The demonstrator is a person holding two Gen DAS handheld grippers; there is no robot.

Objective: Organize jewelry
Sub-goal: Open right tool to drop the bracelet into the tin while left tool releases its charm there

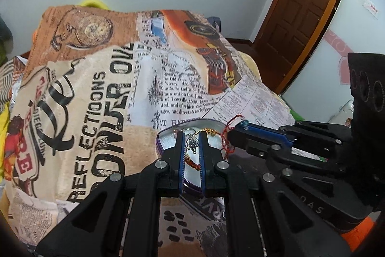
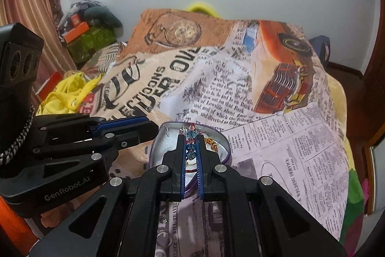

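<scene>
Jewelry mostly gathered in the oval tin (image 2: 226, 151) on the printed cloth (image 2: 300, 136); left gripper (image 1: 191, 136) nipping a silver pendant (image 1: 192, 143), right gripper (image 2: 191, 139) clamped on a blue-beaded string (image 2: 191, 148), both apparently awaiting release inside.

**Shiny tin, soft cloth, matt black plastic**

A silvery metal tin (image 2: 216, 136) with a dull sheen sits on a soft printed cloth blanket (image 1: 96, 93) over the bed. Glassy blue beads (image 2: 191, 143) glint on a bracelet, beside red thread (image 1: 226, 136). The right gripper (image 2: 191, 136) and left gripper (image 1: 191, 136) are matt black plastic with ribbed blue fingers (image 2: 199, 168). The door (image 1: 300, 11) is glossy brown wood.
</scene>
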